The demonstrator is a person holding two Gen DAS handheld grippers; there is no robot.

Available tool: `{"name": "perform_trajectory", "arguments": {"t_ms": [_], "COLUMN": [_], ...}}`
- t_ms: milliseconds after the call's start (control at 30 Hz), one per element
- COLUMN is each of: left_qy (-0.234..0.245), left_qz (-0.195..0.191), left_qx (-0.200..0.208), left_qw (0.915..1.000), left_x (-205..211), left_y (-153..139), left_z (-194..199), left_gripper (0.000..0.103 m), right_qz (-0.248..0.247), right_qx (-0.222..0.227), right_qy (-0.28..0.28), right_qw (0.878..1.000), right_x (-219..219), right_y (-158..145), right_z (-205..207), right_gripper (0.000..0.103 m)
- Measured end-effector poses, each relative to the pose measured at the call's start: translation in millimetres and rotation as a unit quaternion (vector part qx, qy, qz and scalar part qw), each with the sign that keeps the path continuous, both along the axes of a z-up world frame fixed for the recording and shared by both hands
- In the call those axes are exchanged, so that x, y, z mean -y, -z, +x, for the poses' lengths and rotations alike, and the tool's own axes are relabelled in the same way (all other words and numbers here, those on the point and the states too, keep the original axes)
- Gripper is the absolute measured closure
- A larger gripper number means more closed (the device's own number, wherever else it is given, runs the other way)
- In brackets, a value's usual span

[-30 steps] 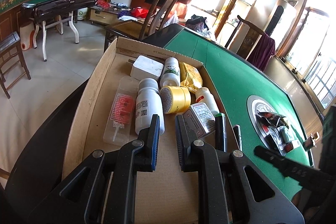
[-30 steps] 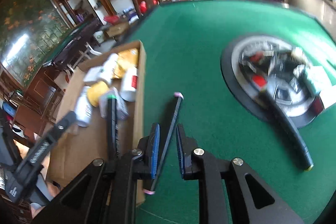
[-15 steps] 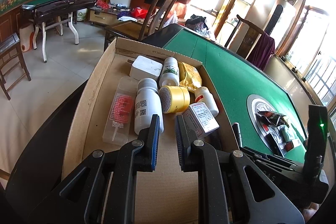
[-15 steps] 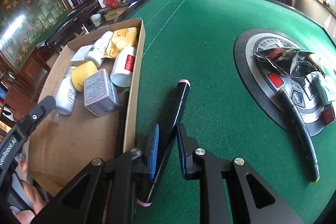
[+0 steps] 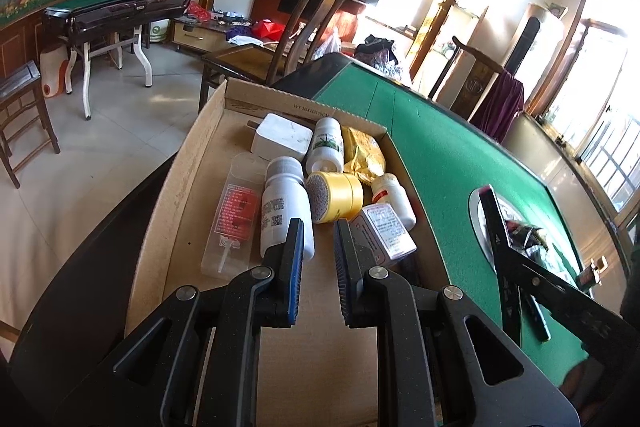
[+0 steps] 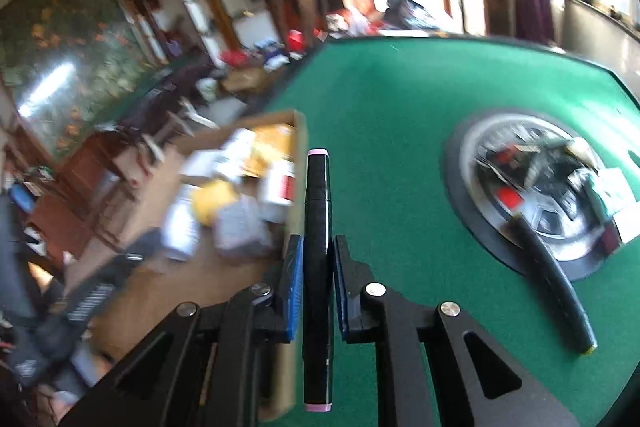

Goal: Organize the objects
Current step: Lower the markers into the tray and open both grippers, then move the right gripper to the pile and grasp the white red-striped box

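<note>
Two grippers are yours: the right gripper [image 6: 316,269] has its fingers clamped on a black marker [image 6: 317,227], lifted over the green bench [image 6: 400,147] just beside the box [image 6: 298,147] wall. Your left gripper [image 5: 316,255] hangs over the box [image 5: 172,195], fingers drawn in with nothing between them, near a white bottle [image 5: 284,203] and a yellow jar [image 5: 336,197].

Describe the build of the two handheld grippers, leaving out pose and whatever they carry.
Both match. The left gripper and right gripper are matte black plastic with a speckled finish, each with two straight fingers faced inside by ribbed blue pads. Angular linkage arms with triangular cut-outs carry the fingers, joined by round silver pins. No cables, markings or sleeves show.
</note>
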State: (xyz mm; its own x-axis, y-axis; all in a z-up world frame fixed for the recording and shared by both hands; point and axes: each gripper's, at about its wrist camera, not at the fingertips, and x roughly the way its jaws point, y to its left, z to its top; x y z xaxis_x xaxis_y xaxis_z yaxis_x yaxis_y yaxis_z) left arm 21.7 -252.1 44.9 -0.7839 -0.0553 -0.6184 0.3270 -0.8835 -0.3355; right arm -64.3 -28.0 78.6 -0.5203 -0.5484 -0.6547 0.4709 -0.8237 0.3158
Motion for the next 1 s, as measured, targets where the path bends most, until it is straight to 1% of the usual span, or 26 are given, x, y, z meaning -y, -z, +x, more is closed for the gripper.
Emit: {"name": "perform_trajectory", "arguments": {"t_ms": [33,67,100,200,233,300,367,467,600,700,767,867,1000], "left_qy": [-0.006,-0.017,-0.025,-0.053,-0.06,-0.072,-0.071,-0.063,-0.058,-0.052,-0.049,-0.047,-0.046], "left_qz": [0.0,-0.002,0.001,0.009,0.013,0.012,0.01,0.007,0.008,0.009,0.008,0.008,0.006], "left_qx": [-0.005,-0.01,-0.016,-0.033,-0.037,-0.042,-0.039,-0.033,-0.03,-0.027,-0.026,-0.024,-0.02], "left_qw": [1.0,0.9998,0.9996,0.998,0.9974,0.9965,0.9966,0.9974,0.9979,0.9983,0.9984,0.9986,0.9987], "left_x": [2,4,7,17,21,24,23,21,19,17,15,14,12], "left_y": [-2,-3,-4,-7,-8,-9,-8,-6,-5,-4,-4,-2,-1], "left_z": [2,5,7,16,18,20,20,17,15,14,13,12,9], "left_gripper": [0.089,0.089,0.089,0.089,0.089,0.089,0.089,0.089,0.089,0.088,0.088,0.089,0.089], "right_qz": [-0.007,-0.005,0.0,0.008,0.015,0.014,0.016,0.027,0.033,0.034,0.022,0.009,-0.007], "right_qx": [-0.001,0.002,0.005,0.021,0.025,0.048,0.066,0.079,0.08,0.065,0.053,0.044,0.038], "right_qy": [-0.017,-0.041,-0.052,-0.079,-0.08,-0.088,-0.09,-0.091,-0.094,-0.101,-0.096,-0.083,-0.03], "right_qw": [1.0,0.999,0.999,0.997,0.996,0.995,0.994,0.992,0.992,0.992,0.994,0.996,0.999], "right_x": [8,20,30,56,61,67,72,76,72,60,46,11,-58], "right_y": [-2,-1,3,18,23,33,43,52,47,34,27,19,14], "right_z": [3,7,8,7,6,3,1,-2,-4,2,6,6,0], "right_gripper": [0.091,0.091,0.091,0.09,0.091,0.091,0.091,0.09,0.089,0.089,0.089,0.089,0.089]}}
